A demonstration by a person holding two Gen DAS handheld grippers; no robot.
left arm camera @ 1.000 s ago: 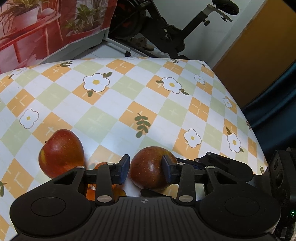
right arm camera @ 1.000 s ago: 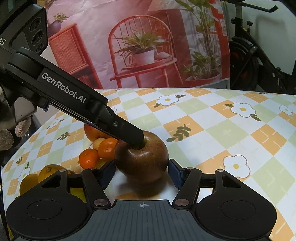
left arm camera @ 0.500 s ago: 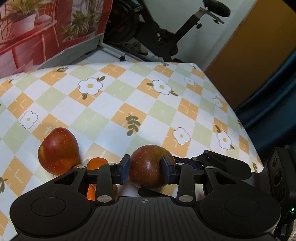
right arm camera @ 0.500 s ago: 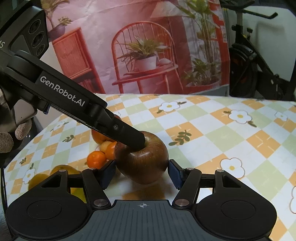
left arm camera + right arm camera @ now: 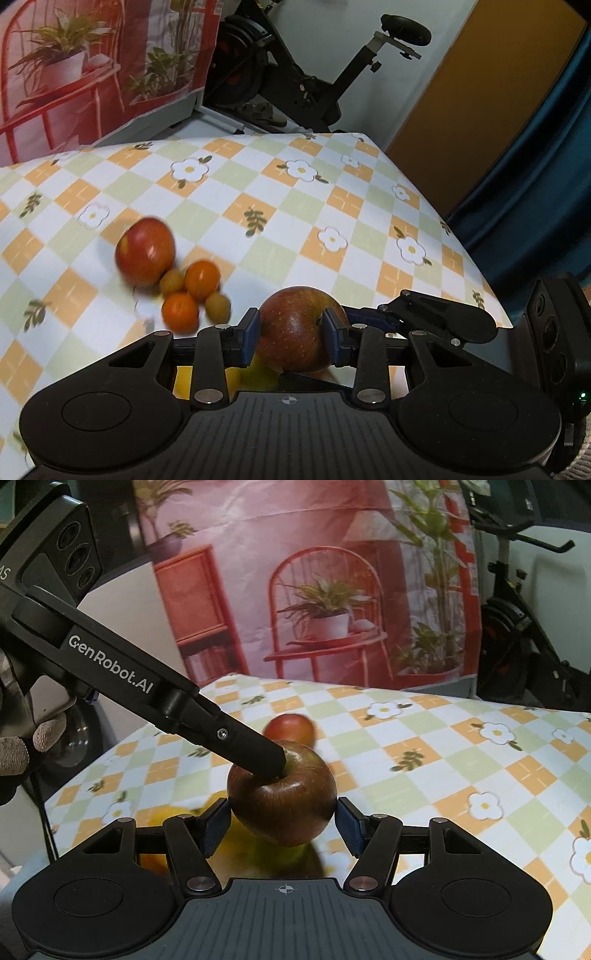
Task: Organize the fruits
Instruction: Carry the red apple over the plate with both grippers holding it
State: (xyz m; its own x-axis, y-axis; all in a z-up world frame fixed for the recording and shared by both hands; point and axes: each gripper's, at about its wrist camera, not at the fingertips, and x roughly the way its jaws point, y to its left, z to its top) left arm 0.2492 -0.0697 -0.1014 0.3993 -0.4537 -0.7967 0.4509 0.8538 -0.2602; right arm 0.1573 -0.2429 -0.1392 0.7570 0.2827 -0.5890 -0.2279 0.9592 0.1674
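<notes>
A dark red apple [image 5: 295, 328] is pinched between the blue pads of my left gripper [image 5: 292, 334] and held above the checked tablecloth [image 5: 258, 192]. In the right wrist view the same apple [image 5: 282, 797] sits between the pads of my right gripper [image 5: 282, 823], which also press on its sides; the left gripper's finger [image 5: 255, 753] rests at its stem. A second red apple [image 5: 145, 251] lies on the cloth with small oranges [image 5: 202, 279] and yellowish fruits [image 5: 218, 307] beside it.
Yellow fruits [image 5: 166, 816] lie under the held apple. An exercise bike [image 5: 295, 74] and a printed backdrop [image 5: 314, 590] stand beyond the table's far edge. The table's right edge [image 5: 461, 236] drops off toward a dark blue curtain.
Both grippers have risen with the dark apple; the table and the other fruits now lie farther below. The left pads have closed tighter on the apple.
</notes>
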